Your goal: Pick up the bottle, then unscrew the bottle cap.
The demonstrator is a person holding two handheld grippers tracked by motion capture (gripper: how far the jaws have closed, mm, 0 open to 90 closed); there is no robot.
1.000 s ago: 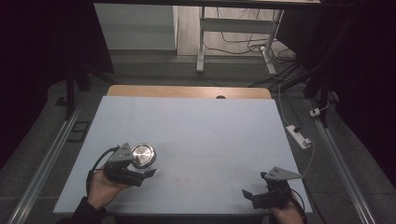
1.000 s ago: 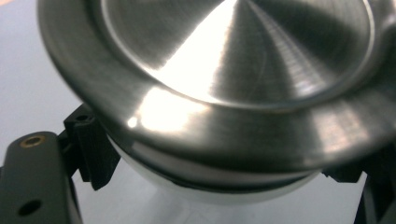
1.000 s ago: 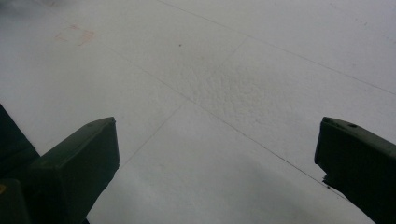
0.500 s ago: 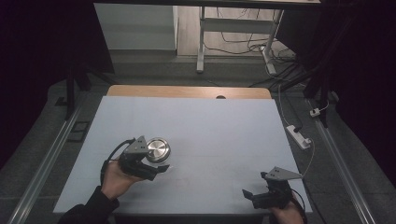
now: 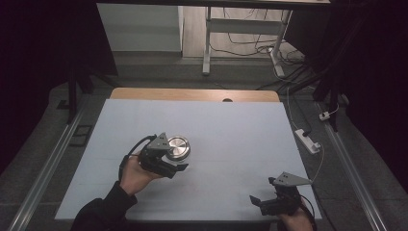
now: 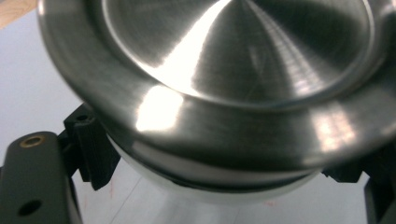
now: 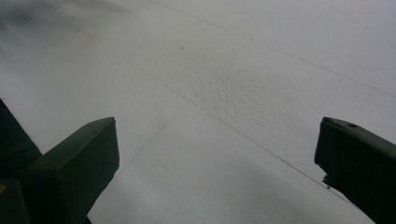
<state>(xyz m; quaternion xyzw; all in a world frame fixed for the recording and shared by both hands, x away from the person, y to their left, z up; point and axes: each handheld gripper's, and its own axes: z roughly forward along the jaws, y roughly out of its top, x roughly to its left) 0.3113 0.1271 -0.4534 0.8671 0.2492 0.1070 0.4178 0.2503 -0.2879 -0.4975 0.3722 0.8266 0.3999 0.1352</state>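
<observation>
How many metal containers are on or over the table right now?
1. The round steel container is clamped in the left gripper, left of the table's middle. The right gripper holds nothing, near the front right corner.

A round, brushed-steel lidded container with a white lower body sits clamped between the left hand-held gripper's jaws, lid facing up.

A shiny silver steel bowl sits in the black left hand-held gripper; beneath it lies a pale blue-grey worktop.
</observation>
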